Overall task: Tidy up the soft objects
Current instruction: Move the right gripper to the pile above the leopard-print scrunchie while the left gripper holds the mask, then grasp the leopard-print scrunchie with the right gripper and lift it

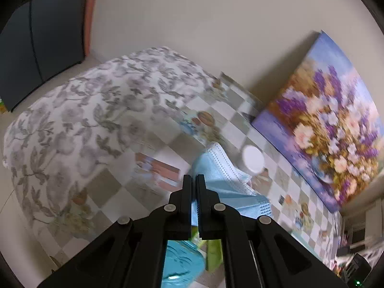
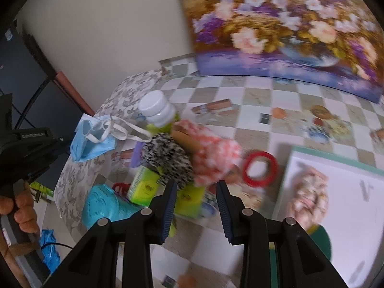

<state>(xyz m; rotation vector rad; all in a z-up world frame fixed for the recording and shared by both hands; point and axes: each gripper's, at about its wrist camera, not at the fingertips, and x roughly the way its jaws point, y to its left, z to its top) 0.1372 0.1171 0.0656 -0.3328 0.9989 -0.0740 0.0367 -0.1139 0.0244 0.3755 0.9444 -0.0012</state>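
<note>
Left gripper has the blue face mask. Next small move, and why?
Probably carry it clear of the pile and set it down flat. The left gripper is shut on the face mask, which hangs off the table, loops dangling, beside the white-capped bottle. The right gripper is open, empty.

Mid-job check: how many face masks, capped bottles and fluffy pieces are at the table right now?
Face mask: 1, pinched in the left gripper
Bottle: 1
Fluffy pieces: 2, the spotted fluffy piece and the orange-and-white fluffy piece
Total: 4
</note>
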